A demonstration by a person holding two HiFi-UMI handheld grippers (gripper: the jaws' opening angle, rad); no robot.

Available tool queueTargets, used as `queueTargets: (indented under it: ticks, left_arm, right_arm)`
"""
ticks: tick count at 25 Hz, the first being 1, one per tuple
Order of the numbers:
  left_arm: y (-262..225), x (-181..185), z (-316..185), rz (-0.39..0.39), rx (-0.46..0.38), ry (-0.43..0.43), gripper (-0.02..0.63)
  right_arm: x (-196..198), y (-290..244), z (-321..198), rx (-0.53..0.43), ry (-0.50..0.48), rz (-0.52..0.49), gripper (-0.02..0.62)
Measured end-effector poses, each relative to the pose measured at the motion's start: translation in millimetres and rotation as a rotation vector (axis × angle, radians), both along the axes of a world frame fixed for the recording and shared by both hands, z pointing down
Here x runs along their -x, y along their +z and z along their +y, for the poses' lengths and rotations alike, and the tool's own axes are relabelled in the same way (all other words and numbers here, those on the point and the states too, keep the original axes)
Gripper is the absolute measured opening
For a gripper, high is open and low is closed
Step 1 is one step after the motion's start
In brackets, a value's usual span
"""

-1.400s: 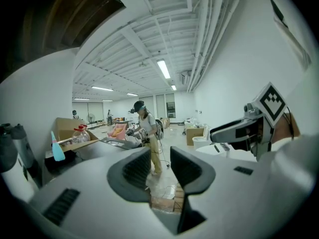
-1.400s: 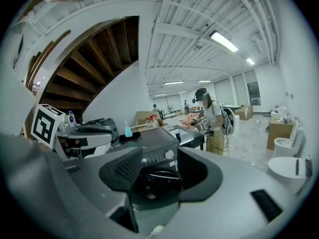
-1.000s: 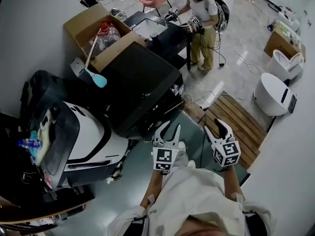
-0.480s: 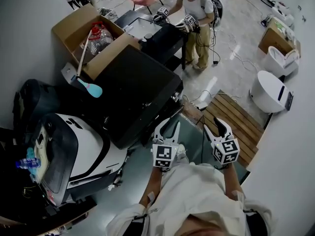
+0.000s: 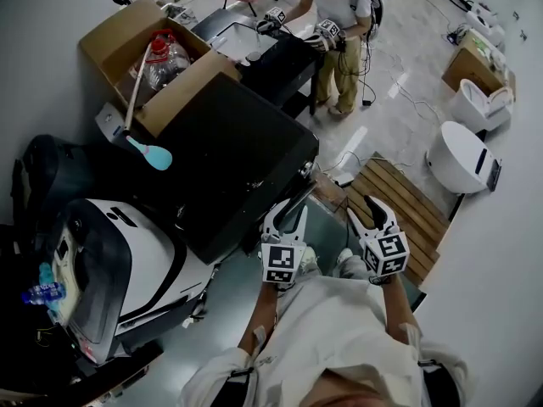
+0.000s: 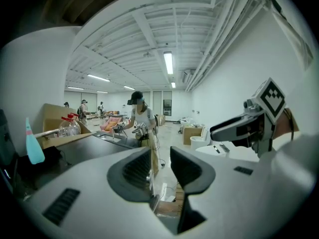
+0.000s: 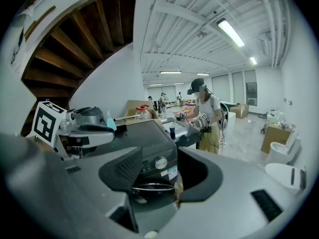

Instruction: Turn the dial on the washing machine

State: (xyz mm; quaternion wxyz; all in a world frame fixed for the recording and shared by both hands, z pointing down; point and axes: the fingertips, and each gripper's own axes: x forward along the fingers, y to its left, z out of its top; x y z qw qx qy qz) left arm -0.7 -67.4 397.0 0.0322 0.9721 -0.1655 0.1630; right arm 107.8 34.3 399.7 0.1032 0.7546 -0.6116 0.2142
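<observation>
Left gripper (image 5: pixel 288 214): low in front of the person, 6 o'clock in the head view. Jaws drawn almost together, only a slit between the pads, nothing in it.
Right gripper (image 5: pixel 370 212): just beside the left one, at its 3 o'clock. Jaws pulled in close too, gripping nothing; the washer front shows through the gap.
Washing machine (image 5: pixel 229 159): big black cabinet at 11 o'clock from both grippers, near but untouched.
Dial (image 7: pixel 160 163): silver knob on the upper front panel, above the round door (image 7: pixel 149 187). Dead ahead at 12 o'clock from the right jaws, clear of them.
Cardboard box (image 5: pixel 114 32): open, past the washer's far corner at 11 o'clock, with a clear bottle (image 5: pixel 161 62) with a red cap inside.
Turquoise brush (image 5: pixel 153 153): at the washer's 9 o'clock edge.
White machine (image 5: pixel 127 253): 8 o'clock, beside the washer.
Wooden pallet (image 5: pixel 399 206): on the floor, 2 o'clock from the right gripper.
Other person (image 5: pixel 339 24): far off at 12 o'clock, standing at a dark table.
</observation>
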Motion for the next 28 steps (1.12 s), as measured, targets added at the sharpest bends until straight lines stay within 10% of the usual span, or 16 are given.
queueTargets:
  ticks: [11,28]
  left_arm:
    - [25.0,-21.3,-17.9,-0.032,0.041,-0.081,0.127]
    - [58.3,-50.2,-36.1,-0.109,0.075,-0.440,0.127]
  right_arm:
    - [-24.7,24.3,-34.1,0.037,-0.104,-0.024,0.224]
    - [-76.5,70.3,-83.0,0.115,-0.439,-0.062,0.225]
